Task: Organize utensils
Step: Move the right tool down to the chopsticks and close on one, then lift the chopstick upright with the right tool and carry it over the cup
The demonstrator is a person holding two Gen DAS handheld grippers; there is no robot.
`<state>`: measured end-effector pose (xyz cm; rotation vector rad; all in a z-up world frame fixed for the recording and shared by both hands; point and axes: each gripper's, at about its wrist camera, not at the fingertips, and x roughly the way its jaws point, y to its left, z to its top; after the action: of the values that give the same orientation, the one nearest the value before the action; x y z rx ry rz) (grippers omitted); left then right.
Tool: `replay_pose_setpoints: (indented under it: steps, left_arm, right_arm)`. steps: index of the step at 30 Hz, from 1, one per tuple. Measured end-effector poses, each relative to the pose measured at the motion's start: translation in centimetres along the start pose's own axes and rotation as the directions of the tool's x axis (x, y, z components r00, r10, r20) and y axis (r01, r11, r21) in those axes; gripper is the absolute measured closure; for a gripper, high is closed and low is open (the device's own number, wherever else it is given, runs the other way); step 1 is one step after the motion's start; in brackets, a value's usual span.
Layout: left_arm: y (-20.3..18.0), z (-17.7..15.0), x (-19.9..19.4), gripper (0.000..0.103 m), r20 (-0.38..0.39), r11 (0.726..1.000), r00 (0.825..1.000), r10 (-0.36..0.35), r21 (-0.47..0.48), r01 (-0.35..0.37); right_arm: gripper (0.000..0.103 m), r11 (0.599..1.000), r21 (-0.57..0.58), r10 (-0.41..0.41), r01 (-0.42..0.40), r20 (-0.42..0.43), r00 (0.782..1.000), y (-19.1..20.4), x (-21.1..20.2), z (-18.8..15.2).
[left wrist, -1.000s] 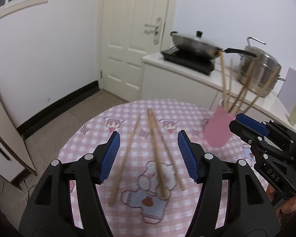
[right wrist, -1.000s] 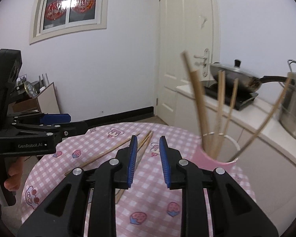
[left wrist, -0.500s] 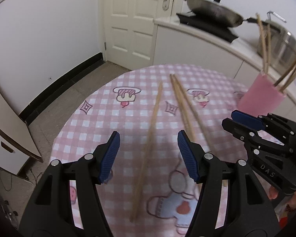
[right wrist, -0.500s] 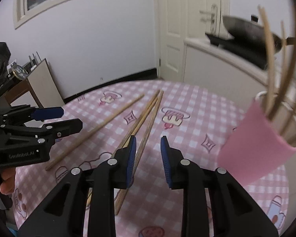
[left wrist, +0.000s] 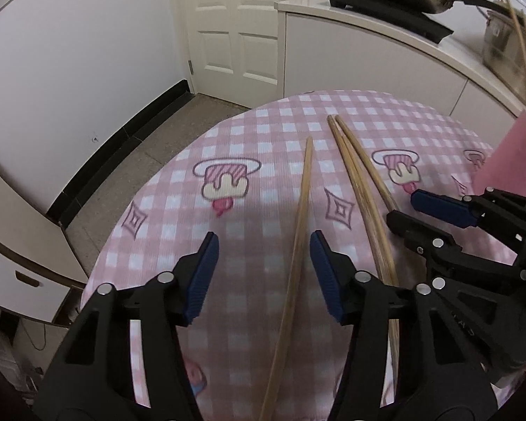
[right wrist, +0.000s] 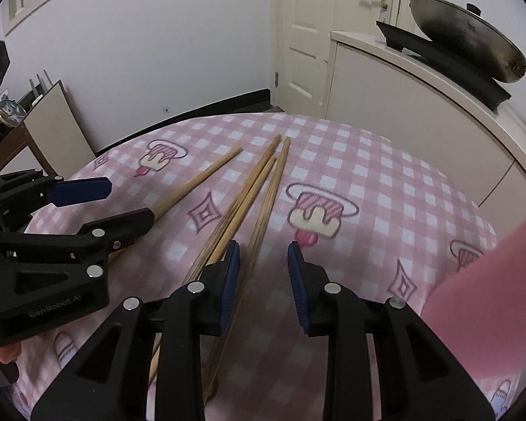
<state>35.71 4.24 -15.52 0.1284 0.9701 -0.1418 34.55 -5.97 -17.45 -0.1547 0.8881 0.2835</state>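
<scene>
Nearest the left camera, the left tongs [left wrist: 263, 270] hang over the pink checked desk [left wrist: 249, 217] with their blue pads [left wrist: 203, 280] apart and closing; a single chopstick [left wrist: 298, 231] lies on the cloth between them, closer to the right-hand pad, and neither pad presses on it. In the right camera the right tongs [right wrist: 261, 277] stand part-way spread, with nothing pinched — one chopstick of the bundle [right wrist: 259, 224] runs just inside the left pad [right wrist: 229, 284], while the others pass under and outside that finger. Both tongs are side by side above the near half of the desk: the right tongs [left wrist: 413, 207] show at the right edge of the left view, the left tongs [right wrist: 119, 203] at the left edge of the right view, with a fingertip [right wrist: 8, 352] of the person just visible below them. The bundle of three chopsticks [left wrist: 361, 189] lies close together, fanning slightly towards its far tips, beside the single one. To the right stands a pink cup [right wrist: 487, 301], blurred, with more chopsticks [left wrist: 522, 45] sticking up from it. Beyond the desk is a white kitchen counter [right wrist: 420, 80] carrying a dark wok [right wrist: 463, 35] on a black cooktop [left wrist: 392, 8], a steel pot [left wrist: 501, 45] further along, and a cream door [left wrist: 242, 28] in the corner.
</scene>
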Motion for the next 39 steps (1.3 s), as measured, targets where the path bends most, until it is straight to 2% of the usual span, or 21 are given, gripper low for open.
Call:
replay_pose_setpoints:
  steps: [3,7,20,21,22,24,25,28,32,39]
  left_arm:
    - [0.0,1.0,0.9,0.054,-0.008,1.0,1.0,-0.003,-0.004,0.003]
    - [0.1,2.4,1.9,0.061,-0.02,1.0,1.0,0.002,-0.002,-0.002]
    - [0.6,5.3,4.1,0.062,-0.047,0.999,0.999,-0.01,-0.052,0.008]
    - [0.7,5.3,4.2,0.063,-0.046,0.998,0.999,-0.013,-0.056,0.01]
    - [0.7,5.4,4.3,0.07,-0.041,0.998,0.999,-0.016,-0.06,0.013]
    - [0.5,5.3,4.3,0.078,-0.031,0.998,0.999,-0.02,-0.06,0.018]
    - [0.4,5.3,4.2,0.087,-0.027,0.998,0.999,-0.023,-0.059,0.022]
    - [0.1,5.3,4.2,0.097,-0.025,0.998,0.999,-0.03,-0.064,0.029]
    - [0.3,5.1,3.4,0.097,-0.018,0.994,0.999,-0.048,-0.095,0.046]
    - [0.6,4.7,-1.4,0.097,0.065,0.992,0.996,-0.06,-0.107,0.066]
  right_arm:
    - [0.077,1.0,0.003,-0.006,0.007,-0.006,1.0,-0.3,0.8,1.0]
    - [0.077,1.0,0.017,-0.005,0.005,-0.013,1.0,-0.8,1.7,2.0]
    - [0.077,0.999,0.028,-0.019,0.02,-0.046,0.999,-1.7,4.1,5.0]
    - [0.078,0.999,0.024,-0.022,0.023,-0.047,0.999,-1.7,4.2,5.0]
    - [0.08,0.999,0.019,-0.027,0.028,-0.046,0.999,-1.7,4.3,5.0]
    - [0.092,0.999,0.017,-0.027,0.028,-0.045,0.999,-1.6,4.2,4.9]
    - [0.094,0.999,0.019,-0.025,0.026,-0.044,0.999,-1.7,4.2,4.9]
    - [0.095,0.999,0.038,-0.007,0.009,-0.039,0.999,-2.0,4.0,4.8]
    - [0.098,0.999,0.042,0.01,-0.01,-0.017,1.0,-1.9,3.1,4.7]
    - [0.099,1.0,0.0,0.022,-0.022,0.048,0.999,-0.5,-0.8,4.5]
